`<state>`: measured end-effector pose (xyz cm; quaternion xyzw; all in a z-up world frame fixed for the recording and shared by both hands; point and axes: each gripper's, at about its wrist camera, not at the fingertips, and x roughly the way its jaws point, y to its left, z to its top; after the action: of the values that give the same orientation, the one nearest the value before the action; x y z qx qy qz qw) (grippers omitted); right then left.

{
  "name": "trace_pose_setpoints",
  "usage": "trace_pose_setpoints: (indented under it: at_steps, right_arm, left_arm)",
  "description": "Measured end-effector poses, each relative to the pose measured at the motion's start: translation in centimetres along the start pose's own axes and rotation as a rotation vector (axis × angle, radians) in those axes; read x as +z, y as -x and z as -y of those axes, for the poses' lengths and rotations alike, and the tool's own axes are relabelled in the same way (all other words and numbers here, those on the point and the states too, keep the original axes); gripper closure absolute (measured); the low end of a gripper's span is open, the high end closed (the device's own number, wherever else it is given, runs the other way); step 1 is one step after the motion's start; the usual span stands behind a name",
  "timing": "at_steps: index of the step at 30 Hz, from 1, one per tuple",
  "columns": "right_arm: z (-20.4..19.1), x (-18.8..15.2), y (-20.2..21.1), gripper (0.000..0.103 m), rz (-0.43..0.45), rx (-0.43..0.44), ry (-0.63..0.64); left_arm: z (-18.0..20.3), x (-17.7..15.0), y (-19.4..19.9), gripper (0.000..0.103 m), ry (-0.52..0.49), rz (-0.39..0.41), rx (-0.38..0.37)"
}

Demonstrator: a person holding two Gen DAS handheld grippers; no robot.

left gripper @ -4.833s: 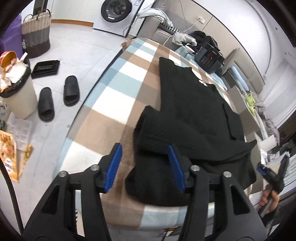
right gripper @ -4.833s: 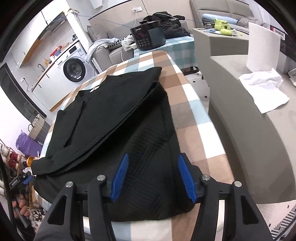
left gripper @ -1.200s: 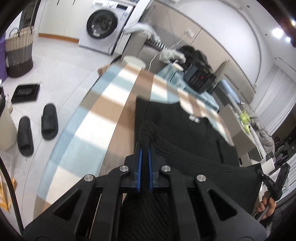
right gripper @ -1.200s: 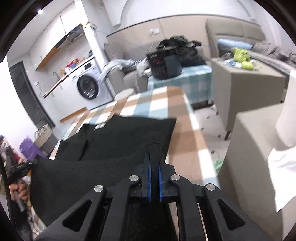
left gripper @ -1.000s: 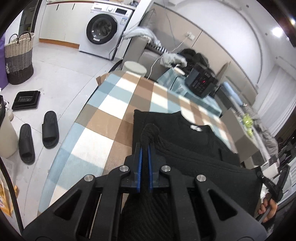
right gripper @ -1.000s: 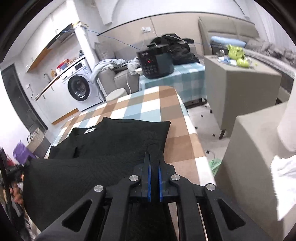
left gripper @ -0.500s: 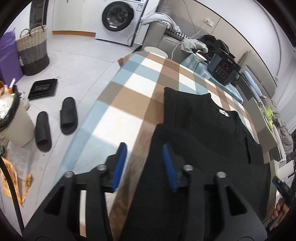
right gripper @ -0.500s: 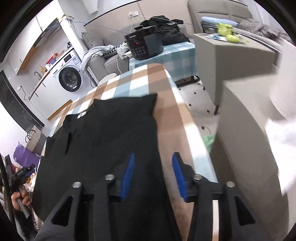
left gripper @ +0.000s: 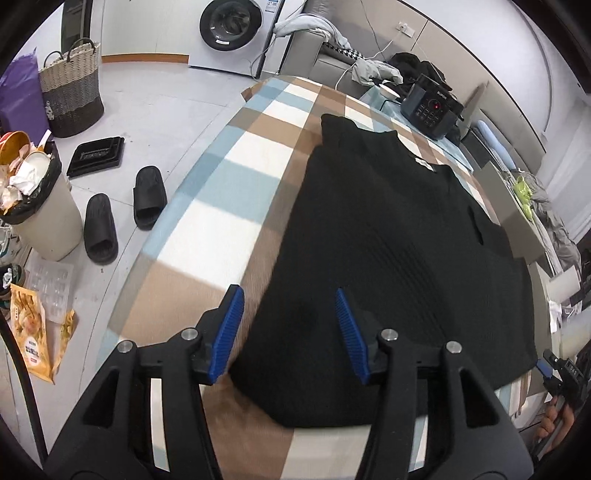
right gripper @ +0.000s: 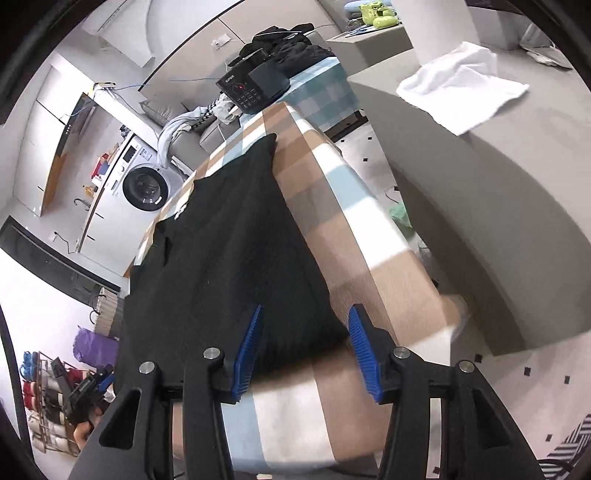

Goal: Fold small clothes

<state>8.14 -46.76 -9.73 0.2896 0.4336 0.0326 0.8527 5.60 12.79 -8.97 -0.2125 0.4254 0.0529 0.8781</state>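
A black knit garment [left gripper: 388,236] lies folded flat on the checked table [left gripper: 229,229], its neck label at the far end. My left gripper [left gripper: 291,328] hovers over the garment's near left corner; its jaws are opening and the blue pads [left gripper: 234,325] press on nothing. My right gripper [right gripper: 306,350] hangs over the near right corner of the garment [right gripper: 229,251]; its jaws are opening too, with only cloth lying below them. Each gripper also shows small in the other's view, the right gripper [left gripper: 557,369] in a hand and the left gripper [right gripper: 88,387] at the table's other side.
Left of the table, on the floor, are two black slippers [left gripper: 125,218], a full bin [left gripper: 37,206], a woven basket [left gripper: 70,96] and a washing machine [left gripper: 229,26]. A black appliance [left gripper: 432,107] stands beyond the far end. A grey counter [right gripper: 498,177] with a white cloth [right gripper: 461,85] runs along the right.
Both grippers were shut on the garment's hem, holding it up over the far half. They have let go, opened and pulled back to the near edge; the garment now lies flat, folded.
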Motion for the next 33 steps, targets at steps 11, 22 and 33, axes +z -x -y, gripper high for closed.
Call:
trace_pose_setpoints:
  at_steps: [11,22,33]
  right_arm:
    - [-1.4,-0.1,-1.6,0.066,0.025,-0.032,0.081]
    - [-1.0,-0.8,-0.7,0.096,0.033,-0.022,0.162]
    - [-1.2,1.4,-4.2,0.080,-0.037,0.025,0.153]
  left_arm:
    - [0.1,-3.2,1.1,0.047,0.006,-0.027,-0.017]
    - [-0.5,-3.0,1.3,0.047,0.028,-0.034,-0.009]
    - [0.0,-2.4,1.1,0.047,0.010,-0.040,-0.009]
